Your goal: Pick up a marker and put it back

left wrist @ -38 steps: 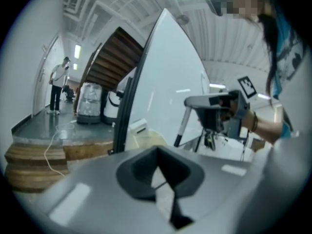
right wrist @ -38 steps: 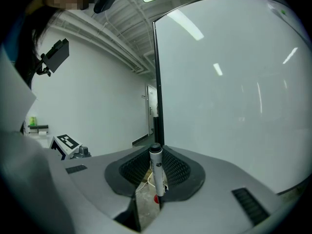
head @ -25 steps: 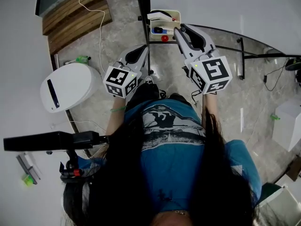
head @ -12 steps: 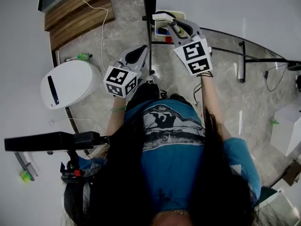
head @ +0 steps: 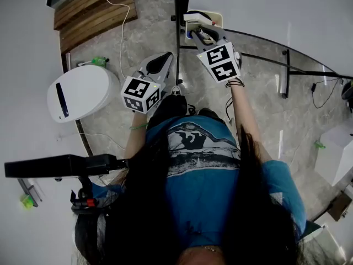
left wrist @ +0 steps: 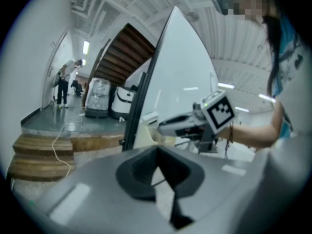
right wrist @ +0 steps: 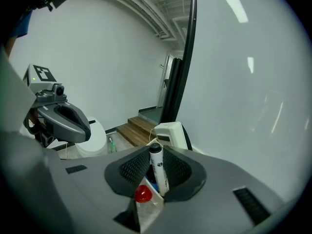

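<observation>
My right gripper [right wrist: 156, 156] is shut on a white marker [right wrist: 158, 169] with a black cap, held upright between the pads. In the head view the right gripper [head: 197, 33] reaches over the small white tray [head: 214, 16] at the foot of the whiteboard [head: 265, 4]. Under the jaws a red-capped marker [right wrist: 143, 194] and something blue lie in the tray. A white eraser [right wrist: 170, 133] sits just beyond. My left gripper [head: 163, 59] hangs lower left, away from the tray; its jaws [left wrist: 156, 152] meet with nothing between them.
A black stand post [head: 177, 15] runs beside the tray. A round white bin [head: 77, 95], a green bottle [head: 96, 62] and wooden steps [head: 94, 4] lie to the left on the stone floor. A black arm [head: 55, 164] juts out at lower left.
My right gripper has moved away from my body and down to the tray, rolling as it went, with the marker still in it. The left gripper has stayed put.
</observation>
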{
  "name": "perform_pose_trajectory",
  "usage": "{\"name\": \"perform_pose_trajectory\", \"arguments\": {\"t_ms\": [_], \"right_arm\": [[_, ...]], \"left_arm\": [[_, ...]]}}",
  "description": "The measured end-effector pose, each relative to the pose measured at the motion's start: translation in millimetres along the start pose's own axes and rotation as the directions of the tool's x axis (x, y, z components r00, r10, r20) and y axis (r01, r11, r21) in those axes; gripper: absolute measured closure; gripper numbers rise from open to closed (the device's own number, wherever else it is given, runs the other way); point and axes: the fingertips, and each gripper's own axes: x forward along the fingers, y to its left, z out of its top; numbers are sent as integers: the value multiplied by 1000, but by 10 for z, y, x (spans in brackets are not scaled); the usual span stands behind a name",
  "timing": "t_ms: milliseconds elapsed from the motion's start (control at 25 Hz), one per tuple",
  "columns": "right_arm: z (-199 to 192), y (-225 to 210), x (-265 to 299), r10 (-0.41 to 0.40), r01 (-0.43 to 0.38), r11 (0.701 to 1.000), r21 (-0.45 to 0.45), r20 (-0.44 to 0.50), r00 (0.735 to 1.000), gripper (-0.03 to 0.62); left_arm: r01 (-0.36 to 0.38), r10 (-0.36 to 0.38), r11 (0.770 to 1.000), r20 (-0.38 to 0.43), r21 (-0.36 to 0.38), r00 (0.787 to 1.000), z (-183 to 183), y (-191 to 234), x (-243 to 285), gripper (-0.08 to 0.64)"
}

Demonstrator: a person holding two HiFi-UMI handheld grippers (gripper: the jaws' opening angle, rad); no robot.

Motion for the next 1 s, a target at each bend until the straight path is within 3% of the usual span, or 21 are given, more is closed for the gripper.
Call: {"name": "perform_pose_trajectory", "arguments": {"t_ms": [200,600,800,1000], "right_arm": [[47,97,34,46,-47,998,51,26,999,450],[166,141,-356,8,-30,988,150,142,990,446],[91,189,-632,22,-76,962,263,203,979,446],[-58,263,-938,45,-133,917,376,233,971,448]], "left_arm": [[-7,7,1000,-2,0,1000,-26,3,-32,557],[-22,22,1000,0,1,1000,-33,-105,-85,557],[-24,24,1000,-1,10,1000,-60,-266,-54,557],[-36,36,999,1,19,999,-87,-525,-62,557]]}}
